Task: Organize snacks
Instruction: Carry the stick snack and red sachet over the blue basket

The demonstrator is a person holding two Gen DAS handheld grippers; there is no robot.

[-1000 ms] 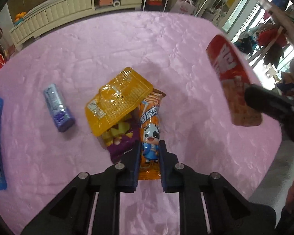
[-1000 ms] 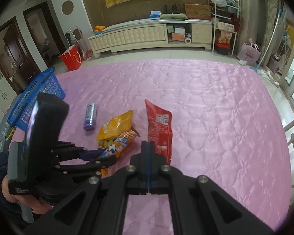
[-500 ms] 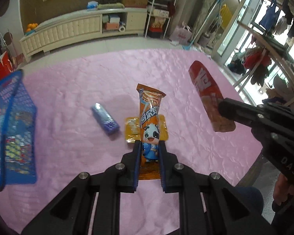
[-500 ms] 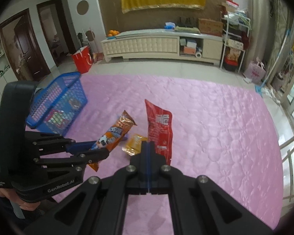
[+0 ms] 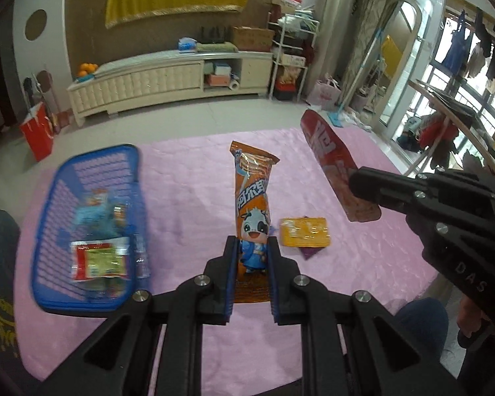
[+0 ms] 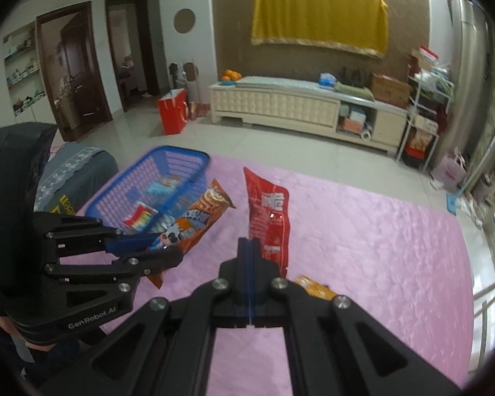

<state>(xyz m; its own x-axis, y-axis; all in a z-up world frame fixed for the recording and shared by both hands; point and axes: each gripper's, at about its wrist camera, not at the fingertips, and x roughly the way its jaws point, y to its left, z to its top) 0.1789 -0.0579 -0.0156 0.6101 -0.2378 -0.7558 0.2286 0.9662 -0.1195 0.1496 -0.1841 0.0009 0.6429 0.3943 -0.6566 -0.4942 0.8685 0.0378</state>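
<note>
My left gripper [image 5: 252, 254] is shut on an orange snack packet with a cartoon cow [image 5: 252, 198] and holds it upright above the pink quilt; the packet also shows in the right wrist view [image 6: 198, 221]. My right gripper [image 6: 248, 247] is shut on a long red snack packet [image 6: 269, 211], also seen in the left wrist view [image 5: 333, 171] at the right. A blue basket [image 5: 128, 161] with several snacks in it sits at the left, and in the right wrist view [image 6: 181, 158] it lies just beyond the orange packet.
A small yellow packet [image 5: 305, 236] lies on the pink quilt [image 5: 188, 191] over a purple one, right of my left gripper. A cream cabinet [image 5: 142, 82] and a red bag [image 5: 38, 132] stand on the floor behind. The quilt's edge runs at the right.
Both grippers have risen and swung left with their packets. The blue basket has come into fuller view at the left. The purple bar has gone out of view.
</note>
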